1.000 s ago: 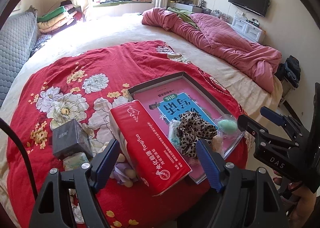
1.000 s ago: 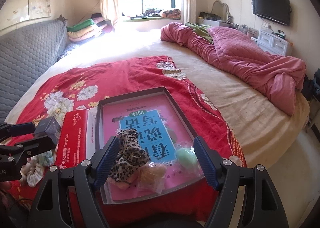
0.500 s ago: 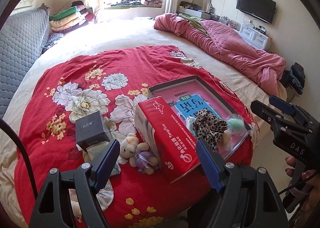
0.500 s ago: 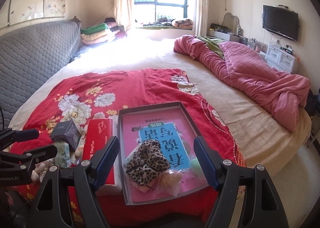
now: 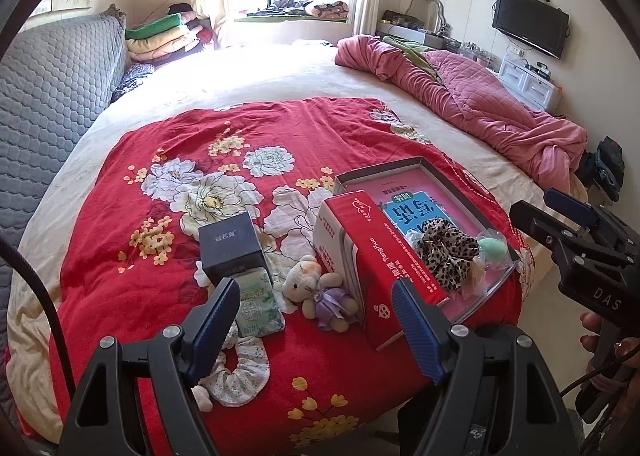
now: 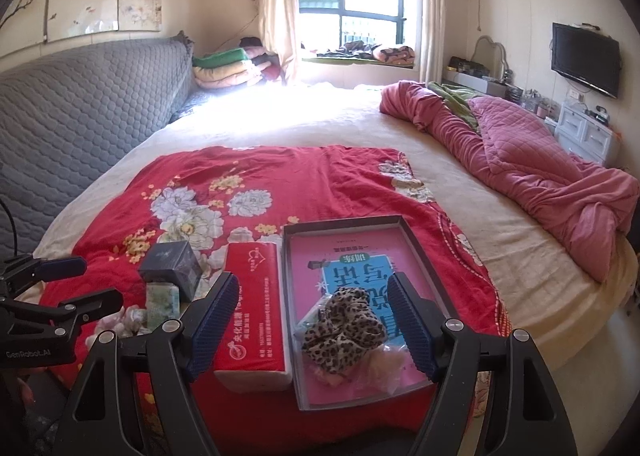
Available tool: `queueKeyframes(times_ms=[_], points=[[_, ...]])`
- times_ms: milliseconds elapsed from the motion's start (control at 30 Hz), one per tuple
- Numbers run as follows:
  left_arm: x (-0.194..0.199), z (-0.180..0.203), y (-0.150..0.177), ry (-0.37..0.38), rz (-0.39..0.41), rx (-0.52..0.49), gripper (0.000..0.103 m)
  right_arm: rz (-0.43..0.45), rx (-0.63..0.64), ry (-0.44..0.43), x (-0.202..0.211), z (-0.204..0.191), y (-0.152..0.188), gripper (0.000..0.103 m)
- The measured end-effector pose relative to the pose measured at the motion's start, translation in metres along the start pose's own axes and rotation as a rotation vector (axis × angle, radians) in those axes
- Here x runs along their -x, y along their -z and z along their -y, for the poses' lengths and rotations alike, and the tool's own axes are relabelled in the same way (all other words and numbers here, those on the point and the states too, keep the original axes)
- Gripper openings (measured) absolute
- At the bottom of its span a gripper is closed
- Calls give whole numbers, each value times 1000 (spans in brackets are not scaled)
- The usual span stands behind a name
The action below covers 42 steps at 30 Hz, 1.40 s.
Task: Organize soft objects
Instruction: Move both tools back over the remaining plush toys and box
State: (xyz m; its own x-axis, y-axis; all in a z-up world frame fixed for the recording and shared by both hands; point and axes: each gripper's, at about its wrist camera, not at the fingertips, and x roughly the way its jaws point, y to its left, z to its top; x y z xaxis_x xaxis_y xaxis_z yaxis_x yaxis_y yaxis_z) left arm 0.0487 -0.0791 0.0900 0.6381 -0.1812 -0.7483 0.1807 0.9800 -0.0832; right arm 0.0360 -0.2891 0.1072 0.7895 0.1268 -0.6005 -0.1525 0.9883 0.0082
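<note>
Sunlit and cluttered, the bedroom holds a wide bed [image 6: 280,128] with a red floral quilt [image 5: 168,240] spread across its near end, where the sorting is set out. A shallow grey tray [image 6: 416,234] lies at the quilt's right edge, and some soft things are already in it: a leopard-print scrunchie [image 6: 344,330], a pale puff in a clear wrapper [image 6: 380,370] and a green sponge [image 5: 491,249]. By that showing the job looks roughly half done.

Left outside the tray, on the quilt, are a small plush bear [image 5: 310,282] with a purple tuft, a pale floral scrunchie [image 5: 240,374] and a green tissue pack [image 5: 256,302]. A dark cube box [image 5: 230,246] stands touching the tissue pack, and a long red tissue box [image 5: 384,256] lies between the bear and the tray, leaning against the tray's edge, so anything carried across must be lifted over it.

The left gripper [image 5: 316,330] hovers above the bear, jaws spread wide and holding nothing. The right gripper [image 6: 310,320] hangs over the tray's near end, likewise wide apart and empty. A rumpled pink duvet [image 6: 540,160] lies well apart at the far right.
</note>
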Motion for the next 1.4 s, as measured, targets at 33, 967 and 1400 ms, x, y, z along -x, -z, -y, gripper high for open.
queueKeyframes(times_ms=[33, 967, 1400], points=[[1, -1, 1, -1, 0, 3, 78, 0, 5, -7, 0, -3, -1, 78], [14, -74, 25, -56, -7, 135, 78, -37, 110, -101, -11, -56, 10, 78], [-1, -132, 61, -106, -65, 221, 78, -84, 193, -136, -31, -88, 30, 78]])
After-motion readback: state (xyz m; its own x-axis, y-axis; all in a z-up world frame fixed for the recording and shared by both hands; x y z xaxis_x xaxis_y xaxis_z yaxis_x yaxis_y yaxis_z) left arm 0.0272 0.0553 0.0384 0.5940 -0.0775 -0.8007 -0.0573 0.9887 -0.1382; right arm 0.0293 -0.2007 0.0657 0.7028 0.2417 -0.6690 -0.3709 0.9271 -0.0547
